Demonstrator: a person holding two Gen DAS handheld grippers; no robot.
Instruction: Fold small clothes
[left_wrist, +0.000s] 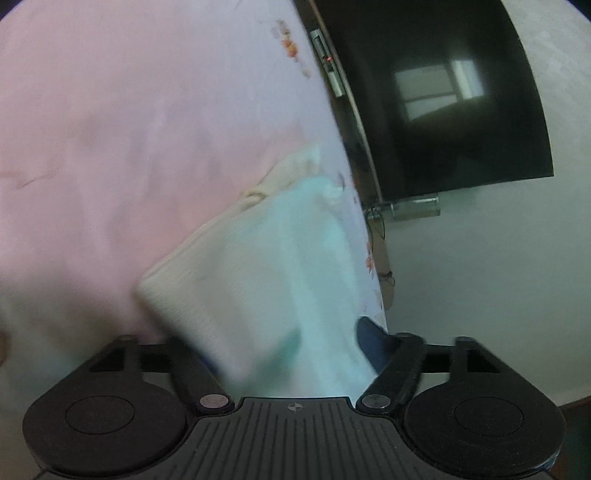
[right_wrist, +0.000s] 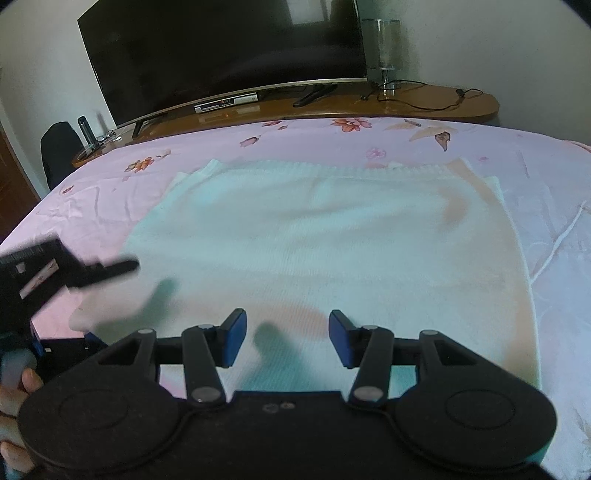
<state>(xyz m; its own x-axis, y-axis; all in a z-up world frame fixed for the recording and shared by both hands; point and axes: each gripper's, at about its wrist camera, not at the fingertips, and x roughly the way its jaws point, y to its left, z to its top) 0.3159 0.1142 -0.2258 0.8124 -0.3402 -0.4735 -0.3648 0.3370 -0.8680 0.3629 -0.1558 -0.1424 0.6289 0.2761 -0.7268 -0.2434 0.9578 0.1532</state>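
Observation:
A white ribbed knit garment (right_wrist: 325, 236) lies spread on the pink floral bedsheet (right_wrist: 554, 177). My right gripper (right_wrist: 287, 338) is open and empty, its blue pads (right_wrist: 236, 339) just above the garment's near edge. My left gripper (right_wrist: 122, 267) shows blurred at the left of the right wrist view, at the garment's left side. In the left wrist view the garment (left_wrist: 258, 266) fills the space between the fingers (left_wrist: 373, 343) and hangs tilted across the frame, blurred. The left fingers are spread, mostly hidden by cloth; whether they pinch it I cannot tell.
A dark curved TV (right_wrist: 221, 51) stands on a wooden shelf (right_wrist: 443, 103) beyond the bed, with a glass lamp (right_wrist: 384, 48), cables and a set-top box (right_wrist: 225, 103). A black chair (right_wrist: 59, 151) and bottle stand at the left. The bedsheet (left_wrist: 129, 129) fills the left wrist view's left side.

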